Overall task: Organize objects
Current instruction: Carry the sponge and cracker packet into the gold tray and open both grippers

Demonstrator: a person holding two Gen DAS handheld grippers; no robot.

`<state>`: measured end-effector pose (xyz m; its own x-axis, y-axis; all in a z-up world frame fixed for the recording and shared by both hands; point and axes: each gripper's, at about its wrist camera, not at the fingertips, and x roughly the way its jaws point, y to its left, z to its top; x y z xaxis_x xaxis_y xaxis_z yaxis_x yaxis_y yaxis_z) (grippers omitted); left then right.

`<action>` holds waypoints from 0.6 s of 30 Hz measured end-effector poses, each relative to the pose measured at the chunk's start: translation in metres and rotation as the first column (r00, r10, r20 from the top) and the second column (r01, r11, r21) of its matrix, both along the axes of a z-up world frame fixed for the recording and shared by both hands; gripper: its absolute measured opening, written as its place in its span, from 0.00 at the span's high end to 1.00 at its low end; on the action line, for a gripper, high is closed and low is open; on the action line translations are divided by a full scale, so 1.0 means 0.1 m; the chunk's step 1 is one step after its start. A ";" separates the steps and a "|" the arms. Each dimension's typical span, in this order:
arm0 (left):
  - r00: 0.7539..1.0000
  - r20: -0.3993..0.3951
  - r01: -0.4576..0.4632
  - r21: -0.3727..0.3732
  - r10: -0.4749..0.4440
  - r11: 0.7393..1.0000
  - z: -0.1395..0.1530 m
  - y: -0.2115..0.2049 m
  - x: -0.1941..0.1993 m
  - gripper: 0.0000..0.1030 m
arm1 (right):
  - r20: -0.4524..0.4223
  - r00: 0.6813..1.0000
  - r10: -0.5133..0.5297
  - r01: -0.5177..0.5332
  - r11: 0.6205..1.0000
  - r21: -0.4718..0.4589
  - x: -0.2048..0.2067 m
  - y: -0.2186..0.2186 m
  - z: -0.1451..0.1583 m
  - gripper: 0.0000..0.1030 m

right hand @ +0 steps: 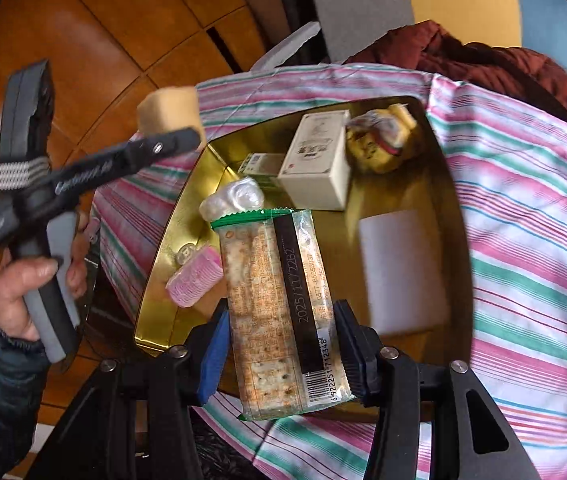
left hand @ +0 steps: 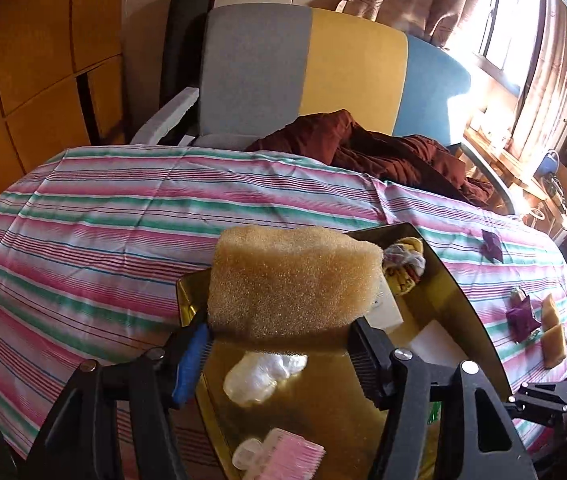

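My left gripper (left hand: 279, 336) is shut on a tan sponge (left hand: 293, 276) and holds it above the near left part of the gold tray (left hand: 449, 276). From the right wrist view the same sponge (right hand: 171, 110) sits in the left gripper (right hand: 173, 136) over the tray's (right hand: 171, 280) far left corner. My right gripper (right hand: 283, 356) is shut on a clear cracker packet (right hand: 275, 304) with a green top, over the tray's near edge. In the tray lie a white box (right hand: 319, 160), a pink hair roller (right hand: 195, 280), a crumpled clear wrapper (right hand: 235, 198), a white block (right hand: 399, 272) and a yellow cloth bundle (right hand: 379, 140).
The tray rests on a bed with a pink, green and white striped sheet (left hand: 103, 216). Two more tan sponges (left hand: 551, 328) and purple items (left hand: 521, 314) lie on the sheet to the right. A maroon blanket (left hand: 383, 148) is heaped at the headboard. A wooden wardrobe (left hand: 43, 60) stands on the left.
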<state>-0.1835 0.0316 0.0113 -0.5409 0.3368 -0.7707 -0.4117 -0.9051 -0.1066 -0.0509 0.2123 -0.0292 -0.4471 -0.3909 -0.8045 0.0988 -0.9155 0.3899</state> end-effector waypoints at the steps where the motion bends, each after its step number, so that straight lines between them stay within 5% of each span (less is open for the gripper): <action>1: 1.000 0.001 -0.016 -0.015 0.016 1.000 -0.02 -0.01 -0.05 0.33 | 0.007 1.000 0.007 -0.007 1.000 -0.004 -0.03 -0.05 -0.03 0.51; 4: 0.998 0.002 -0.069 -0.030 0.069 0.997 -0.04 -0.10 -0.14 0.19 | 0.021 1.000 0.018 -0.018 1.000 -0.010 -0.10 -0.16 -0.10 0.49; 6: 0.997 -0.010 -0.077 -0.018 0.077 0.997 -0.02 -0.17 -0.13 0.19 | 0.030 0.999 0.020 -0.020 1.000 -0.006 -0.15 -0.24 -0.14 0.47; 10: 0.995 -0.005 -0.101 0.000 0.101 0.995 -0.02 -0.28 -0.07 0.18 | 0.042 0.999 0.026 -0.026 1.000 -0.012 -0.16 -0.32 -0.23 0.21; 18: 0.993 -0.013 -0.113 0.112 0.115 0.987 0.10 -0.41 0.36 0.18 | 0.046 0.999 0.004 -0.006 0.999 0.036 -0.04 -0.30 -0.24 0.15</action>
<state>-0.1472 -0.0097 0.0209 -0.5953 0.3549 -0.7209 -0.3092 -0.9293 -0.2022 -0.0551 0.1819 -0.0532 -0.4078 -0.3629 -0.8378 0.0861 -0.9288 0.3604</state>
